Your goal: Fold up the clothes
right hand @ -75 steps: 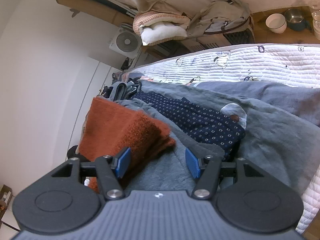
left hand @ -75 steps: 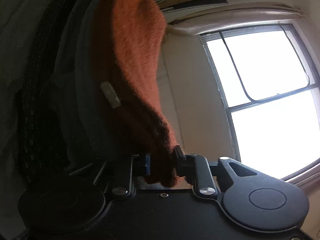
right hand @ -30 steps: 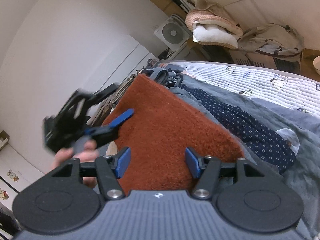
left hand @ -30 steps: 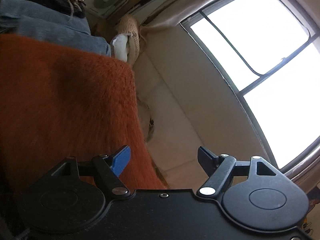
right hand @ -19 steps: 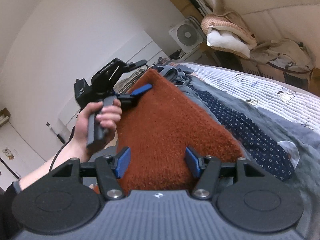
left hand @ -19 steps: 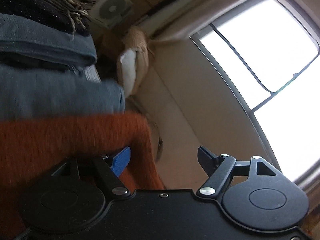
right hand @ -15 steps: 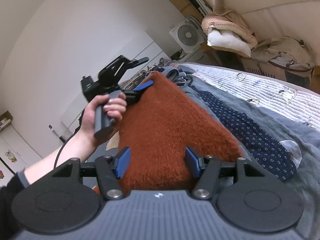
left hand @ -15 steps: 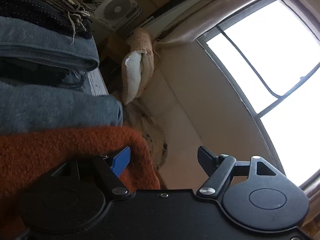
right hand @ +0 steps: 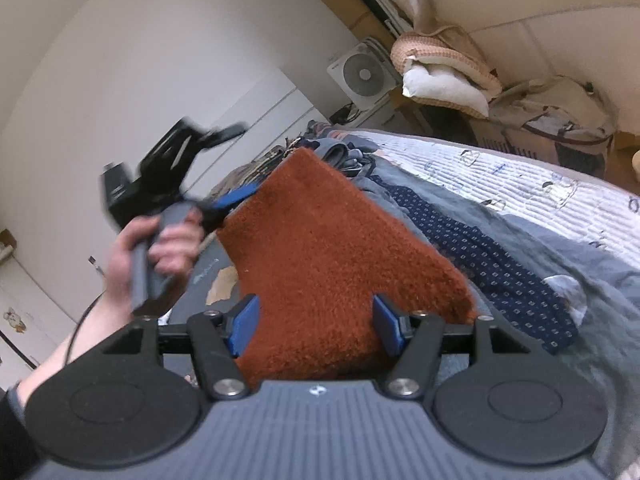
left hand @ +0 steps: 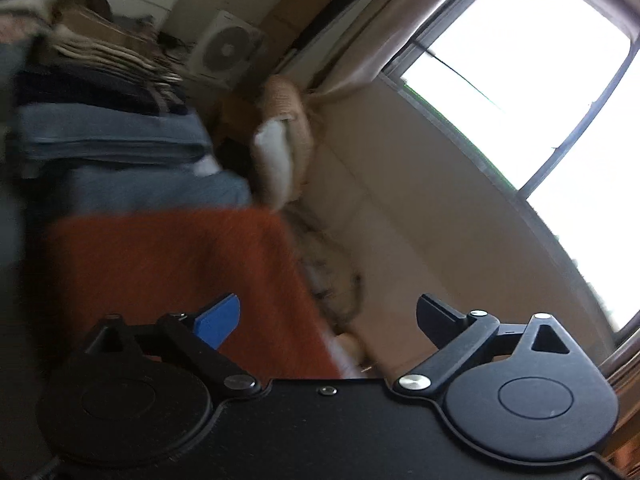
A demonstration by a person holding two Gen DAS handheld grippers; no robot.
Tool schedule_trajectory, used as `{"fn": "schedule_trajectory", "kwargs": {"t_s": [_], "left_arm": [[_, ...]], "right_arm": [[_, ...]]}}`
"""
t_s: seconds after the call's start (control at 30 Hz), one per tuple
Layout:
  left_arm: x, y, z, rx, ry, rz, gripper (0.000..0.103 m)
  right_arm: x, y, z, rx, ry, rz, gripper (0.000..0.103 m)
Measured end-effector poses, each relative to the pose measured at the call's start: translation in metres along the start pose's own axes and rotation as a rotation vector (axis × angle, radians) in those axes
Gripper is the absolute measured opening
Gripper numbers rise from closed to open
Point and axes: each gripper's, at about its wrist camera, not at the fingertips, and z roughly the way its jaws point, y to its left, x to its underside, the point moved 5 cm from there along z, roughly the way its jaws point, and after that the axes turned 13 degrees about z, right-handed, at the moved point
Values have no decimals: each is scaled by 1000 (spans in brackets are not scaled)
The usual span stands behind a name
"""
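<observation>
Lying folded between the spread jaws of the right gripper point(right hand: 316, 324), the rust sweater point(right hand: 336, 264) touches neither pad; the left gripper point(left hand: 326, 318), also spread wide, holds nothing beside its far edge.

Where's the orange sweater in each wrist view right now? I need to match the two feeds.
Left wrist: the orange sweater fills the lower left, blurred, behind the blue pad of the open left tongs.
Right wrist: it lies centre frame, a folded slab running from between the open right tongs up toward the left tongs.
Shared landmark: the white fan by the wall.
</observation>
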Motion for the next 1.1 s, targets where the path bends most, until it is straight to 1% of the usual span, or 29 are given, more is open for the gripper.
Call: {"fn": "schedule_trajectory", "kwargs": {"t_s": [0.07, 0.13, 0.2, 0.23, 0.33, 0.4, 0.53, 0.6, 0.77, 0.83, 0.87, 0.97, 1.03, 1.1], "left_arm": [[23, -12, -29, -45, 10, 49, 96], [42, -25, -55, -89, 16, 93, 102], [60, -40, -78, -142, 40, 158, 102], [66, -47, -86, -173, 55, 188, 103], [84, -76, -107, -286, 120, 321, 103], [96, -92, -118, -342, 164, 371, 103], [114, -113, -133, -359, 229, 377, 103], [120, -124, -143, -372, 225, 387, 103], [129, -145, -161, -389, 237, 332, 103], [134, -151, -166, -402, 228, 312, 103], [137, -155, -168, -410, 236, 318, 103], [144, -168, -171, -463, 255, 383, 103], [147, -176, -174, -473, 268, 412, 103], [151, -180, -178, -458, 260, 387, 103]], "right_arm": [[-1, 5, -6, 23, 7, -23, 71], [-1, 10, -14, 43, 8, -46, 76], [-1, 16, -21, 58, 6, -69, 80], [0, 19, -26, 68, 4, -89, 83], [3, 31, -37, 94, 1, -166, 86], [7, 41, -43, 104, 6, -219, 88], [12, 56, -55, 130, 25, -293, 92], [13, 60, -61, 156, 28, -310, 93], [9, 65, -74, 197, 26, -297, 95], [8, 66, -78, 210, 30, -291, 95], [9, 67, -79, 212, 34, -300, 95], [14, 72, -83, 208, 49, -329, 95], [16, 74, -85, 211, 56, -340, 95], [18, 75, -86, 214, 62, -351, 95]]}}
